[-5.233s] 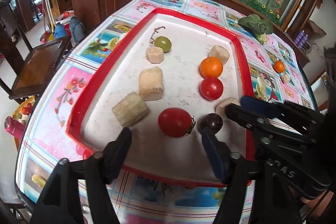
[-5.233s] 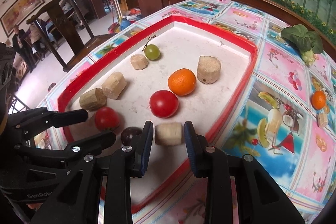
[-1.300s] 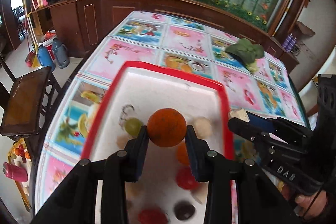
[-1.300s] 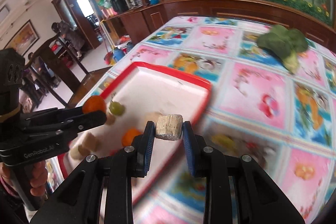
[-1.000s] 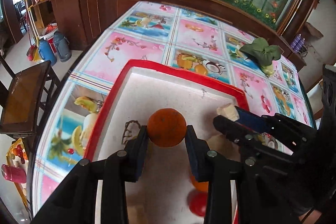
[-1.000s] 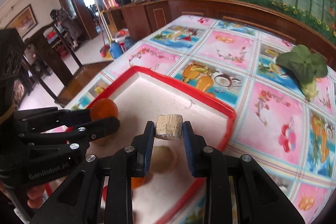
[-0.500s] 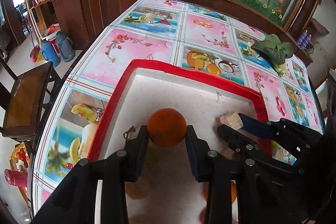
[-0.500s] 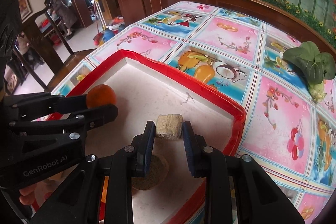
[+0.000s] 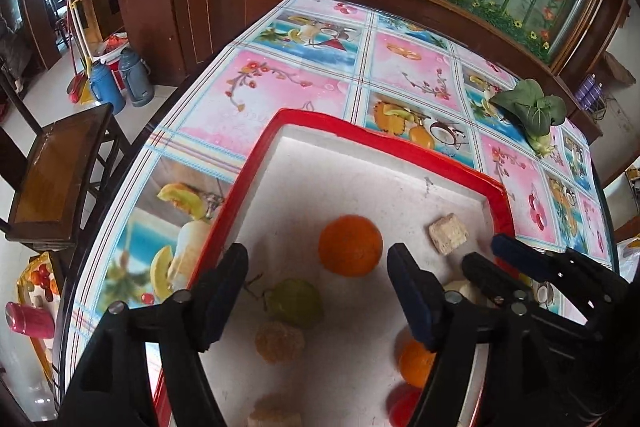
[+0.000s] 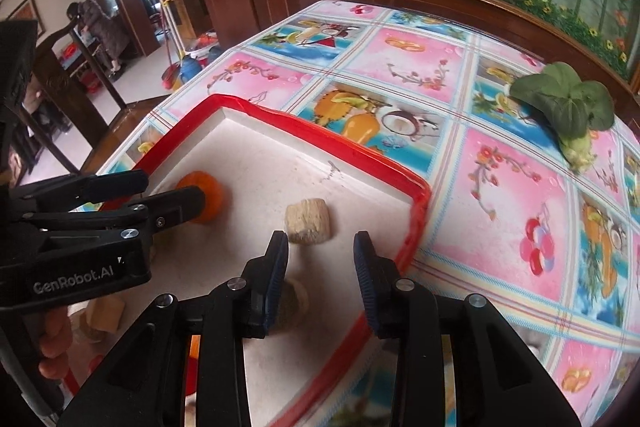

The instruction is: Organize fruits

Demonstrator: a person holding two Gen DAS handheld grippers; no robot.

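Note:
An orange (image 9: 349, 245) lies on the white floor of the red-rimmed tray (image 9: 360, 133), near its far end. My left gripper (image 9: 316, 267) is open, its fingers either side of and just behind the orange. A beige block (image 10: 308, 221) lies in the tray's far right corner (image 10: 416, 211). My right gripper (image 10: 320, 259) is open just behind the block. In the left wrist view the block (image 9: 448, 239) sits ahead of the right gripper (image 9: 496, 255). The orange also shows in the right wrist view (image 10: 202, 201), partly behind the left gripper (image 10: 168, 195).
A green fruit (image 9: 296, 303), other beige blocks (image 9: 279, 341), a second orange (image 9: 416, 363) and a red fruit (image 9: 404, 407) lie nearer in the tray. A leafy vegetable (image 10: 568, 107) lies on the patterned tablecloth (image 10: 500, 187). A wooden chair (image 9: 56, 179) stands left of the table.
Both grippers opened. The orange and the beige block, held above the tray half a second ago, now rest on the tray floor at its far end.

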